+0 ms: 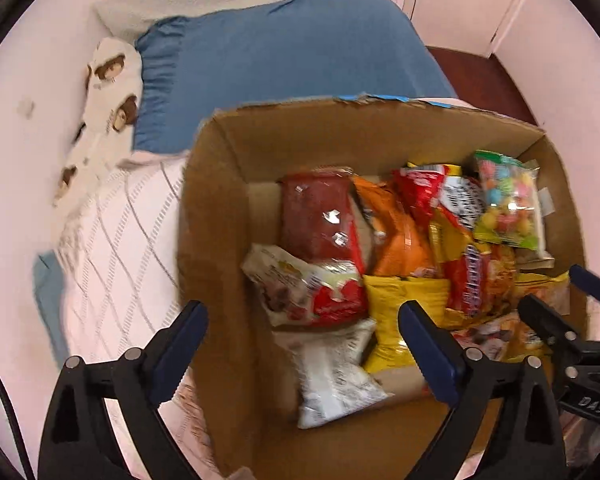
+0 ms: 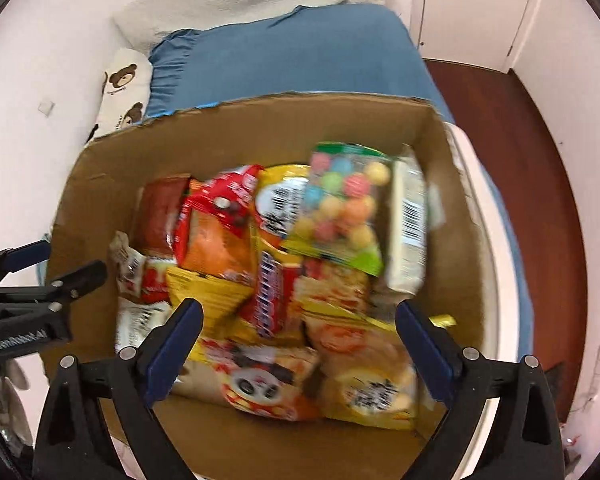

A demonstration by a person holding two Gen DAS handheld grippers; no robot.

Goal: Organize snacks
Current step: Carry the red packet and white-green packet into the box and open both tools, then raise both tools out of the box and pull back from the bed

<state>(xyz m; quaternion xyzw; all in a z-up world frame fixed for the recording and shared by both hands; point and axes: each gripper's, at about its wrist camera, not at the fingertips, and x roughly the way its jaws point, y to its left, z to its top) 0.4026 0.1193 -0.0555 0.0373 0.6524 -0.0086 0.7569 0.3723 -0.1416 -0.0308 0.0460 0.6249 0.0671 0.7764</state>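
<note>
Hovering: 2 grippers, left gripper (image 1: pixel 304 330) + right gripper (image 2: pixel 300 330), both released, over 1 box (image 2: pixel 260 128).

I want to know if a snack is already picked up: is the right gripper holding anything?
No, the right gripper stands wide open above the snacks in the box, with nothing pressed between its pads.

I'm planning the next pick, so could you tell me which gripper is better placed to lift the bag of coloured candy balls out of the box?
Probably the right gripper: it hangs open over the snacks, with the candy bag just ahead. The left gripper, also open, straddles the cardboard box wall, farther away.
</note>
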